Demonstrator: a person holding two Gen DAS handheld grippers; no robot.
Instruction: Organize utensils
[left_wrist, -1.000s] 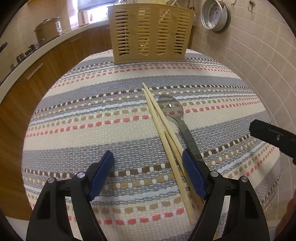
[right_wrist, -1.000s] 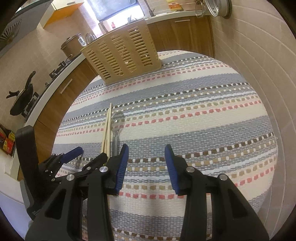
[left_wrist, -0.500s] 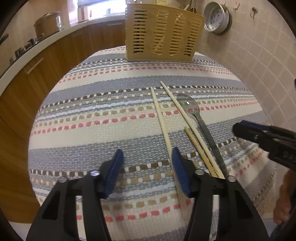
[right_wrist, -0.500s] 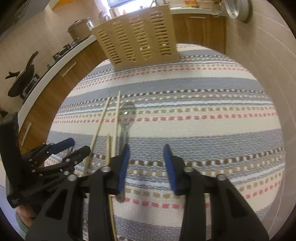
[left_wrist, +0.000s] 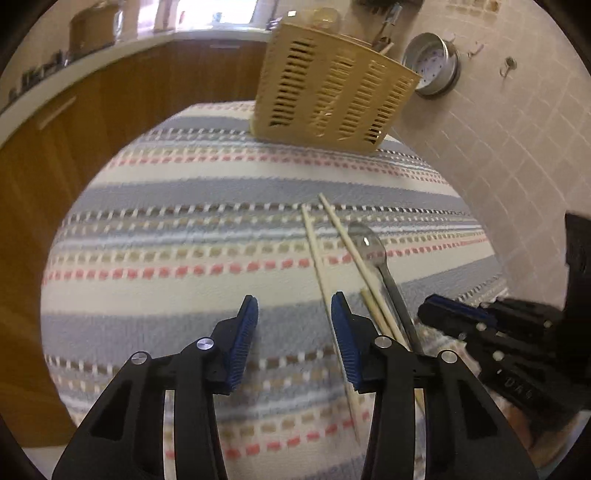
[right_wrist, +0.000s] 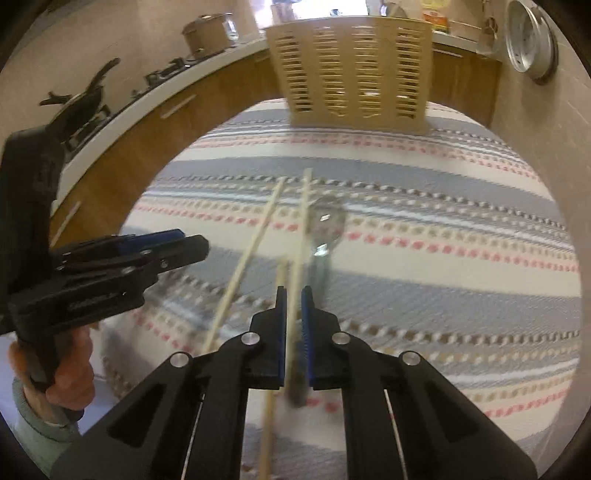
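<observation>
Your right hand-held gripper (right_wrist: 293, 295) is now closing on a chopstick (right_wrist: 302, 221) beside the spoon (right_wrist: 327, 221) on the striped counter (right_wrist: 443, 258), having stood wider a moment ago, while your left hand-held gripper (left_wrist: 293, 317) is hanging apart, narrower than before, so a lift toward the basket (right_wrist: 351, 74) looks next.

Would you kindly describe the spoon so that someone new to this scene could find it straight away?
Start at the tan slotted basket at the far end of the striped cloth, then come toward the grippers to the utensils lying lengthwise. The spoon lies on their right edge, beside the chopsticks, bowl toward the basket. It is the only shiny metal piece; its neighbours are pale wooden sticks.
</observation>
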